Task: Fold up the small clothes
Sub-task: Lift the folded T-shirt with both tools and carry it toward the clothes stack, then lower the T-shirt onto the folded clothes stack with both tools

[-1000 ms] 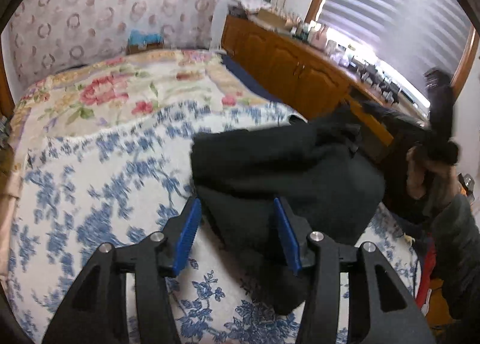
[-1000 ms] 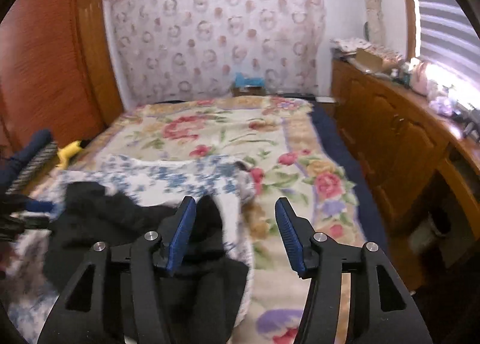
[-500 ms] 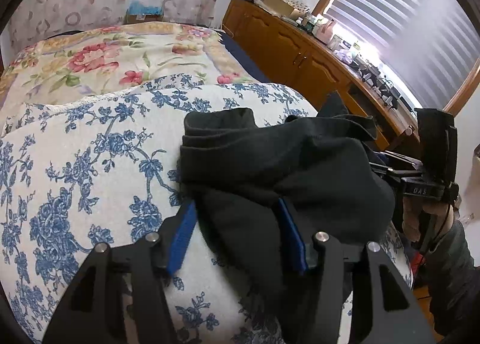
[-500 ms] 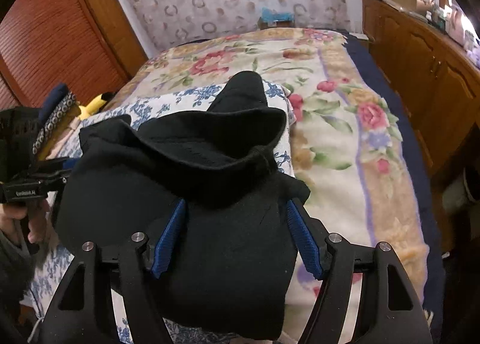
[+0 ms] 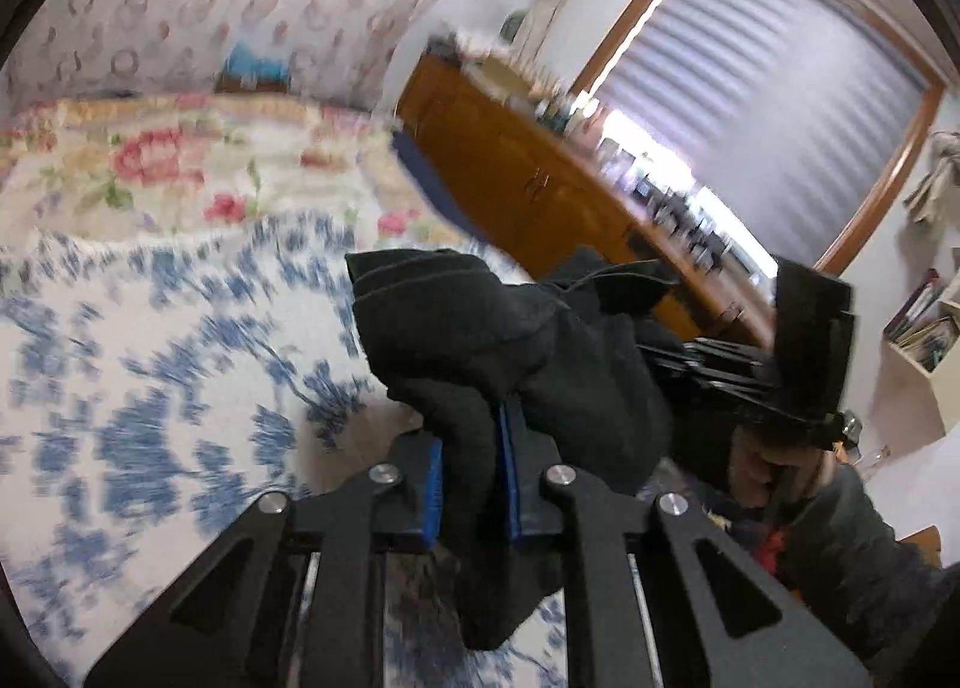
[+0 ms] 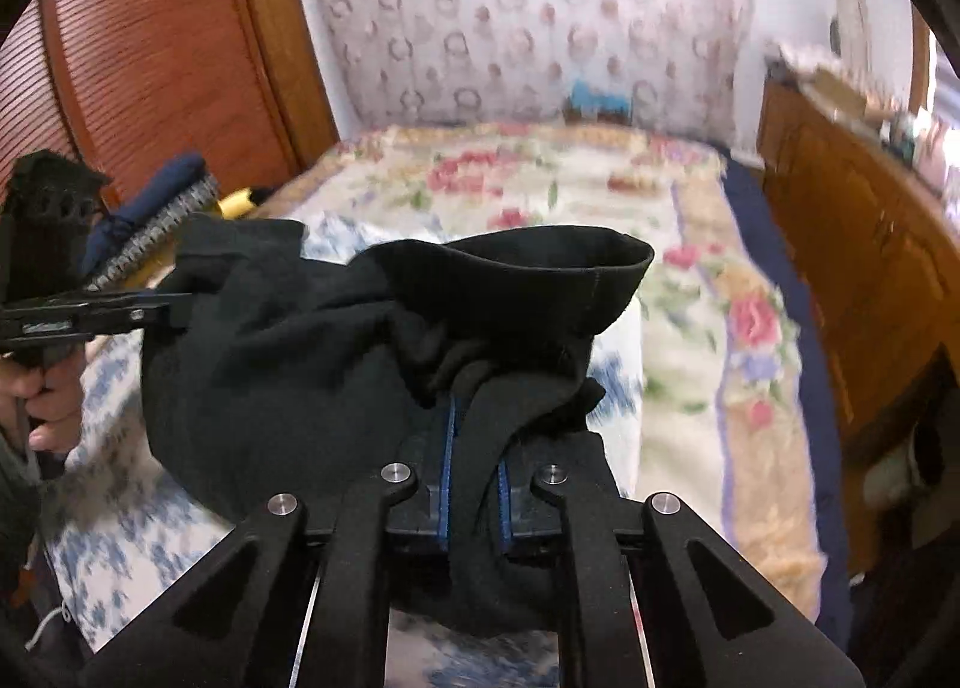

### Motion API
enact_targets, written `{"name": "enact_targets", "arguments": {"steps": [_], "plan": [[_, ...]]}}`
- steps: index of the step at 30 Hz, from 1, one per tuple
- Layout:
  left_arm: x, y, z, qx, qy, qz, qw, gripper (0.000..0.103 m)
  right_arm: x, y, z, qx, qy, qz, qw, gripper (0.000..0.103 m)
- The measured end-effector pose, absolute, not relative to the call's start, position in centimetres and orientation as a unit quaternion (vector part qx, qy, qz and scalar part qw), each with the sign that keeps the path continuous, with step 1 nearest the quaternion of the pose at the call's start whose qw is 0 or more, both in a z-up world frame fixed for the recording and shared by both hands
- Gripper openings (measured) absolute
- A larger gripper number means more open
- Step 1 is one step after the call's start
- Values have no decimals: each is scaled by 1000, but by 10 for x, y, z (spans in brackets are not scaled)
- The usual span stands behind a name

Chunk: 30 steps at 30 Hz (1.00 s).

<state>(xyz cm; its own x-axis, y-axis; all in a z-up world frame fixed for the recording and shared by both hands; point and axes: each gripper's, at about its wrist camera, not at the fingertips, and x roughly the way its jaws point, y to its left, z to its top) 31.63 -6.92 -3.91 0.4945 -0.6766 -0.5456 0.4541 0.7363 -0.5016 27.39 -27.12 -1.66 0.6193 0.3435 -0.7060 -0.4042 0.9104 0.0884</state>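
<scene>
Between the blue pads of my left gripper (image 5: pixel 471 484) a bunched edge of the black garment (image 5: pixel 516 340) is clamped; the jaws stand nearly closed on the cloth. My right gripper (image 6: pixel 474 487) grips another bunched edge of the same garment (image 6: pixel 288 364) in the same way, jaws pinched on the fabric. The garment hangs slack between the two tools, above the blue floral cover (image 5: pixel 150 364) at the near end of the bed (image 6: pixel 690 292).

Risks, as I judge them:
- Each grip holds a thick wad, not a single edge. Layers could slip out under tension.
- The cloth is crumpled, with an open hem (image 6: pixel 540 256) curling up at the far side. Lowering it as is would likely set a crooked fold.
- Both views are motion-blurred. Fast movement could swing the garment off the cover.

Writing: no brand, label or legible text is visible on the garment or tools.
</scene>
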Motion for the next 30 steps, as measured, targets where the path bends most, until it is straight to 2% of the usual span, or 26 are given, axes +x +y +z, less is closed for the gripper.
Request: {"name": "enact_targets", "arguments": {"steps": [7, 15, 19, 23, 30], "plan": [[256, 36, 34, -140, 288, -284, 904, 12, 288, -175, 44, -81, 319, 282, 901, 8], [216, 193, 70, -144, 235, -146, 950, 12, 332, 13, 98, -134, 248, 394, 875, 8], [210, 260, 59, -169, 229, -92, 954, 12, 359, 98, 97, -157, 246, 429, 855, 8], [213, 316, 20, -200, 241, -45, 949, 12, 384, 175, 78, -185, 262, 454, 831, 8], [227, 335, -44, -208, 295, -19, 932, 14, 423, 232, 20, -211, 318, 441, 812, 9]]}}
